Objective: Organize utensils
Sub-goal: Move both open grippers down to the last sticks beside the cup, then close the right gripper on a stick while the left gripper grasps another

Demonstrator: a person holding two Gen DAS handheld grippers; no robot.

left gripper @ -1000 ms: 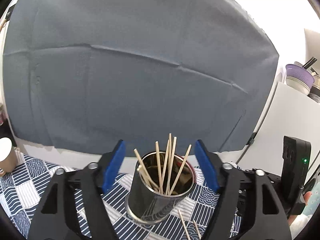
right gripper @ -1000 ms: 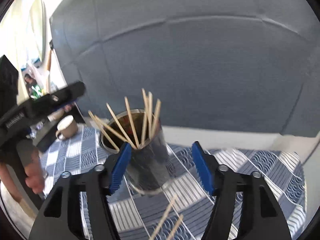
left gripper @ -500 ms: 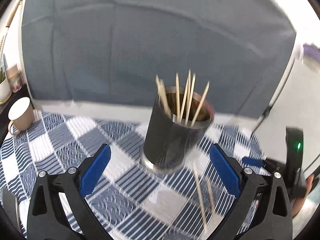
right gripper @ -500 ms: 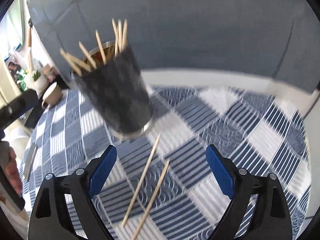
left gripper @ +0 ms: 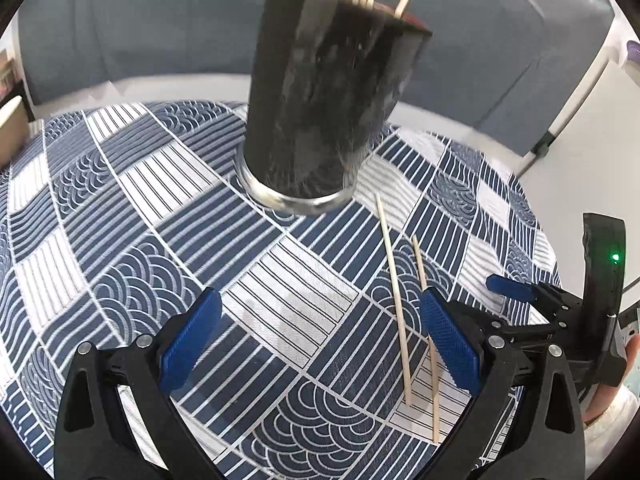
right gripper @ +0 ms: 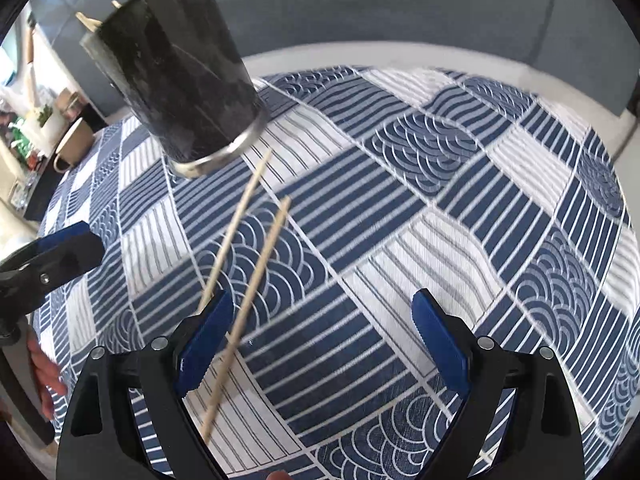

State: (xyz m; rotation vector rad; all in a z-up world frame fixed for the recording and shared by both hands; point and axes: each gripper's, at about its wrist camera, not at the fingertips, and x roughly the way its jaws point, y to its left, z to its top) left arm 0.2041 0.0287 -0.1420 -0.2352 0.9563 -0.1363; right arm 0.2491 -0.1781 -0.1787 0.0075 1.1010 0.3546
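A dark metal cup (left gripper: 320,100) holding several wooden chopsticks stands upright on the blue-and-white patterned tablecloth (left gripper: 120,220); it also shows in the right wrist view (right gripper: 180,76). Two loose chopsticks lie on the cloth in front of the cup, a longer chopstick (left gripper: 394,296) and a shorter chopstick (left gripper: 426,336); both show in the right wrist view (right gripper: 260,276). My left gripper (left gripper: 316,344) is open and empty, just left of them. My right gripper (right gripper: 320,344) is open and empty, just right of them, its left finger (right gripper: 204,340) over the sticks.
A tan mug (right gripper: 74,144) stands at the cloth's far left edge, with clutter beyond it. A grey curtain (left gripper: 140,20) hangs behind the table. The right gripper's body (left gripper: 560,320) shows at the right of the left wrist view.
Both grippers pulled back and down from the cup, which now stands farther off. Both opened wider. The two loose chopsticks now lie close to the fingers.
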